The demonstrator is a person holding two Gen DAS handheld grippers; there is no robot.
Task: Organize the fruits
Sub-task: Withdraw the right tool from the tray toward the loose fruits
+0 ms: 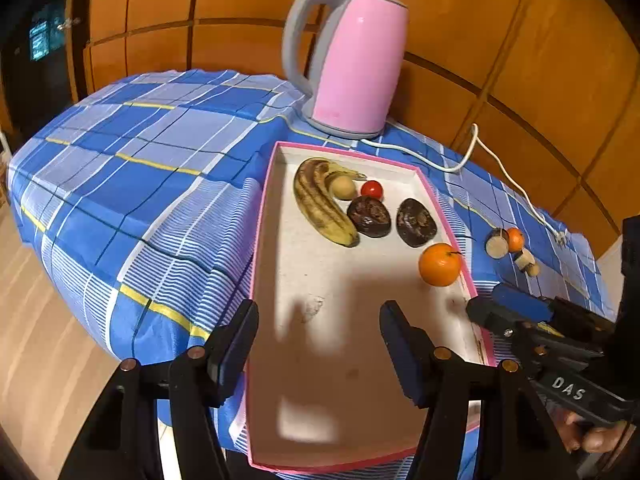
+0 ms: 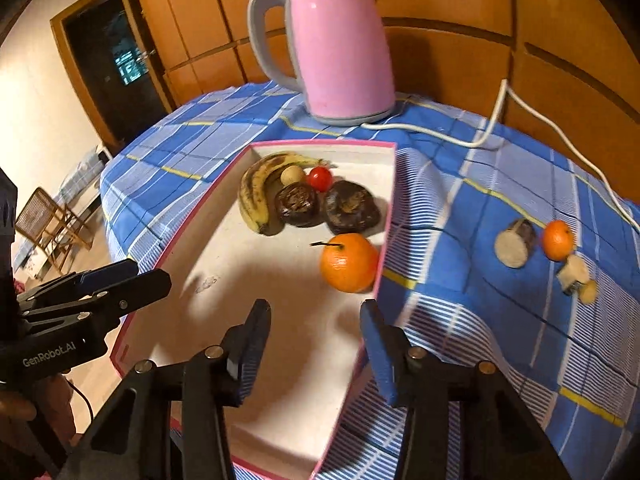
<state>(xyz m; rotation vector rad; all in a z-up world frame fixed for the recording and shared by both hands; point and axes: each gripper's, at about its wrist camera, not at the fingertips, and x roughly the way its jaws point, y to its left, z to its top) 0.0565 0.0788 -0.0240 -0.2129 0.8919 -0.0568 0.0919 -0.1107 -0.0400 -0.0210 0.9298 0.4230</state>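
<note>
While the large orange (image 2: 349, 263) lies in the pink-rimmed tray (image 2: 390, 184) against its right wall, I judge one placement complete and the next pickup pending. Tray contents: one banana (image 2: 256, 192), one tomato (image 2: 320, 178), one pale round fruit (image 2: 292, 175), two dark fruits (image 2: 298, 205), one orange. On the surface (image 2: 460, 300) at 3 o'clock of the tray: one small orange (image 2: 557, 240) and three pale cut pieces (image 2: 515, 243). My right tool (image 2: 316, 344) and left tool (image 1: 318, 344) are both released, grasping nothing. Next, the right tool must travel toward 2 o'clock and widen around the small orange.

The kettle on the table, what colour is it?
The kettle is pink with a grey handle and base, clearest in the right wrist view.
</note>
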